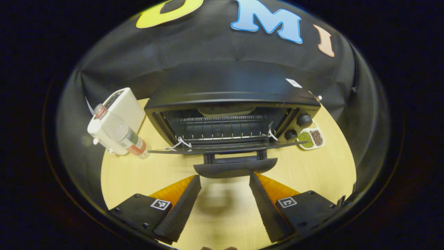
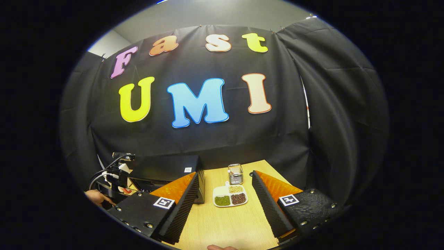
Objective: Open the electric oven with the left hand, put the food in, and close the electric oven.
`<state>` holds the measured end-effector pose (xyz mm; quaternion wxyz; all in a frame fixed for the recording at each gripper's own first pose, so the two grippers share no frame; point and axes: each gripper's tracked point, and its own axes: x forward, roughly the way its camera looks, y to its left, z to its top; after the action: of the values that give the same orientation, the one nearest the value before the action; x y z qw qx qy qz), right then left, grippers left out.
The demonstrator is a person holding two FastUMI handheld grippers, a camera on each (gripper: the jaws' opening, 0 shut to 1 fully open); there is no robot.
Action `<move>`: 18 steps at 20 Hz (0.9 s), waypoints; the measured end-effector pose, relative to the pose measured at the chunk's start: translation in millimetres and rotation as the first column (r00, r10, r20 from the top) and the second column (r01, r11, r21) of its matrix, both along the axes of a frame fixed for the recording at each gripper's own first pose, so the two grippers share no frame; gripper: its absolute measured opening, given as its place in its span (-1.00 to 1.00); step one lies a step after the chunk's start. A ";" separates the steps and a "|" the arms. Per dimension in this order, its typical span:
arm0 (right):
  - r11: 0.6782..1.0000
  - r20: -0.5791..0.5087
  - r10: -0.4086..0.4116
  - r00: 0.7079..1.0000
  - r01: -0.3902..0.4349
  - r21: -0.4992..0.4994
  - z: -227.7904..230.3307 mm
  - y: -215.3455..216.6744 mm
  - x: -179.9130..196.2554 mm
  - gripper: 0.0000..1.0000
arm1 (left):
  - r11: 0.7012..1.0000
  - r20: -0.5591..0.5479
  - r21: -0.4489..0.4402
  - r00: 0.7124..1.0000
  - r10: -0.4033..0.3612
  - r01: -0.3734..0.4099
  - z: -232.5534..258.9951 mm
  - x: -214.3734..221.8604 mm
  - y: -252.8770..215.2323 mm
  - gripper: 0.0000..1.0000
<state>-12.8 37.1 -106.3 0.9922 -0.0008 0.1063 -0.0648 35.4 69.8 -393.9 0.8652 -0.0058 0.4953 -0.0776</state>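
Observation:
In the left gripper view the black electric oven (image 1: 232, 100) stands with its door (image 1: 225, 150) folded down flat, and a wire rack (image 1: 222, 129) shows inside. My left gripper (image 1: 225, 177) is open just in front of the door handle (image 1: 236, 167), not touching it. The food, a white divided dish of green and brown beans (image 1: 311, 138), lies on the table right of the oven. In the right gripper view that dish (image 2: 230, 196) sits ahead between the fingers of my open right gripper (image 2: 227, 175), which holds nothing. The oven (image 2: 166, 170) stands to the dish's left.
A clear plastic bottle (image 1: 119, 132) leans against a white appliance (image 1: 121, 107) left of the oven. A small glass jar (image 2: 235, 173) stands behind the dish. The other gripper with cables (image 2: 116, 173) and a hand (image 2: 95, 196) are at far left. The wooden table (image 1: 138, 173) is round-edged.

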 end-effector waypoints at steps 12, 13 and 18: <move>0.999 0.058 0.036 0.998 -0.033 -0.040 25.4 -12.5 0.9 0.88 | 0.988 0.499 -0.146 0.858 0.120 -0.053 133.1 52.1 -15.7 0.92; 0.998 0.080 0.048 0.996 -0.045 -0.047 34.8 -12.0 3.3 0.88 | 0.986 0.571 -0.156 0.810 0.134 -0.054 158.6 53.5 -15.4 0.92; 0.991 0.215 0.132 0.968 -0.122 -0.059 93.8 -4.1 8.5 0.88 | 0.989 0.801 -0.128 0.580 0.148 -0.076 265.7 40.0 -16.0 0.83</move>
<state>-4.3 33.0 -12.5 0.9997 -0.0230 -0.0051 -0.0031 75.4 53.7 -128.2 0.9978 -0.0354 0.0435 -0.0365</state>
